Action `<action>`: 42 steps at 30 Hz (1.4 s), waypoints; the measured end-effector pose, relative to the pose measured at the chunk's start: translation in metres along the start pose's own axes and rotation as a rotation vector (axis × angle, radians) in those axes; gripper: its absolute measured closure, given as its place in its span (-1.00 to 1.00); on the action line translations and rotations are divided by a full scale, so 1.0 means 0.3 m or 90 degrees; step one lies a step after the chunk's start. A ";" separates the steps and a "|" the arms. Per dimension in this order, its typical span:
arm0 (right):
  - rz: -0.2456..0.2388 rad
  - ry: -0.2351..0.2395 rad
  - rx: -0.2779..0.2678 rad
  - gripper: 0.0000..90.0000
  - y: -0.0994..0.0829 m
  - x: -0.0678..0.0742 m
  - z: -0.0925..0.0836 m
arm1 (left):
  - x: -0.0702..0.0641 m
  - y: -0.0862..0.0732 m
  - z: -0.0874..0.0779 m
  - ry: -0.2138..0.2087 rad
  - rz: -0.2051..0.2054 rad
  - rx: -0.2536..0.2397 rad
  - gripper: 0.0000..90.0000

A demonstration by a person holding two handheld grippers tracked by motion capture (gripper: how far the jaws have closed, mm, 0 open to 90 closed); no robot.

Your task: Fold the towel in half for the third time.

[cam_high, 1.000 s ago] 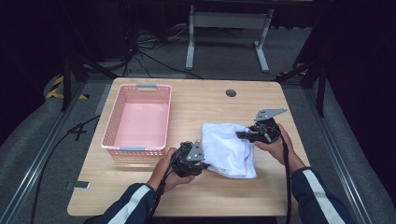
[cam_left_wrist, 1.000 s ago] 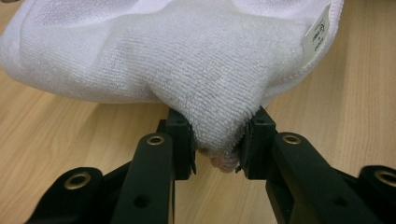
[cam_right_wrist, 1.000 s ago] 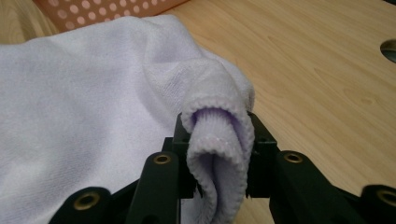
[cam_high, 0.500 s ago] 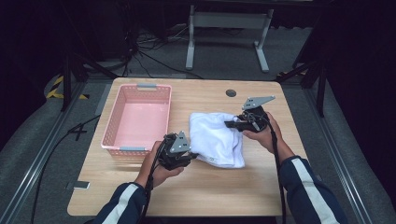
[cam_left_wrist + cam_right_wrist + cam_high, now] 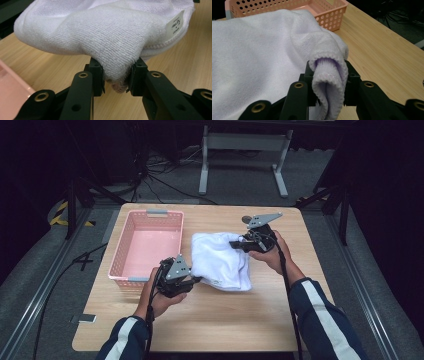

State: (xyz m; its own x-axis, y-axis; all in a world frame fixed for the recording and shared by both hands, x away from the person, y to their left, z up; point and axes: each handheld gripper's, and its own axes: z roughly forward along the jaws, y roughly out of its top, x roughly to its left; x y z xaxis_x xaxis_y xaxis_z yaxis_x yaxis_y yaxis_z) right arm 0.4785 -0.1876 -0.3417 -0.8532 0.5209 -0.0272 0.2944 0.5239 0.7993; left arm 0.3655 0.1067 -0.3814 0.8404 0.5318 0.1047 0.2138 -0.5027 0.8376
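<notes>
- High view: the towel (image 5: 220,261) lies folded at frame centre on the table (image 5: 300,320), just right of the pink basket (image 5: 147,245); whether it touches the basket rim I cannot tell.
- Its long axis runs from upper left to lower right, with the label end (a small white tag) toward lower right.
- The left gripper (image 5: 192,280) pinches the towel's lower-left edge; in the left gripper view the jaws are clamped on a bunched fold of cloth (image 5: 117,75).
- The right gripper (image 5: 235,244) grips the upper-right edge; the right gripper view shows a rolled hem squeezed between its jaws (image 5: 328,82).
- The basket lies to the left of both grippers, nearer the left hand, so any carry into it would, I judge, go leftward across the frame with the left gripper leading.
</notes>
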 end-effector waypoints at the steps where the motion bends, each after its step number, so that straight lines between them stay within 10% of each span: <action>1: -0.001 -0.002 0.000 0.58 0.007 0.002 0.004 | 0.007 -0.003 -0.007 0.005 0.000 -0.004 0.56; 42: -0.058 0.052 -0.008 0.57 0.394 0.196 0.387 | 0.243 -0.210 -0.343 0.198 -0.135 -0.076 0.56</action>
State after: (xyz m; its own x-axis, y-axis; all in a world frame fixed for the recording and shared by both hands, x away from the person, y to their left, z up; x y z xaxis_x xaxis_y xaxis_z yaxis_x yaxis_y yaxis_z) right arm 0.5130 -0.0167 -0.3185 -0.9086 0.4144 -0.0516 0.2087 0.5576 0.8035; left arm 0.3622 0.2473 -0.3714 0.5883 0.8061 0.0643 0.2922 -0.2861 0.9126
